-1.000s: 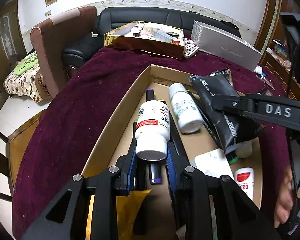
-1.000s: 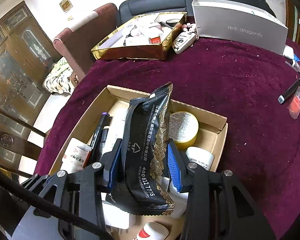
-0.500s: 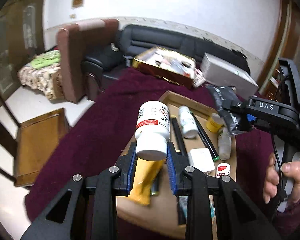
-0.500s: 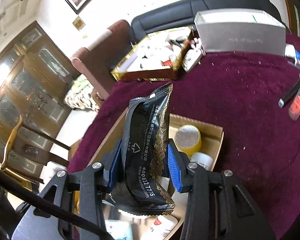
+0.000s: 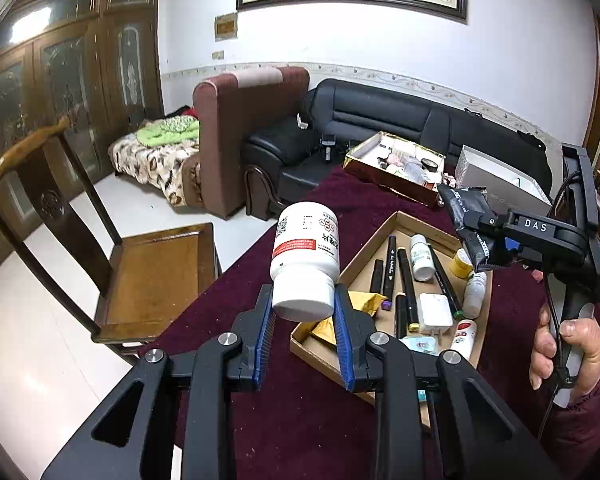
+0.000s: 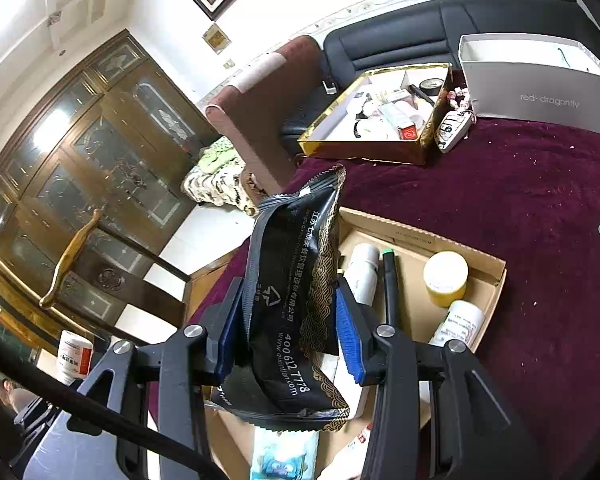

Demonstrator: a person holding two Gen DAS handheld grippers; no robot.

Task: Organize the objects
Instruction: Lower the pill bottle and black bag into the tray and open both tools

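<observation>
Left wrist: the left hand-held gripper (image 5: 305,316) clamps a white bottle (image 5: 306,264) by its cap end, raised over the surface's near-left edge beside the cardboard box (image 5: 364,256), likely for sorting elsewhere.

Right wrist: the right hand-held gripper (image 6: 288,334) pinches a black pouch (image 6: 296,300) mid-body, held above the box.

2 grippers (image 5: 304,344) (image 6: 290,336), 3 boxes (image 5: 364,264) (image 6: 370,146) (image 6: 540,100), 1 black pouch (image 6: 296,300).
</observation>
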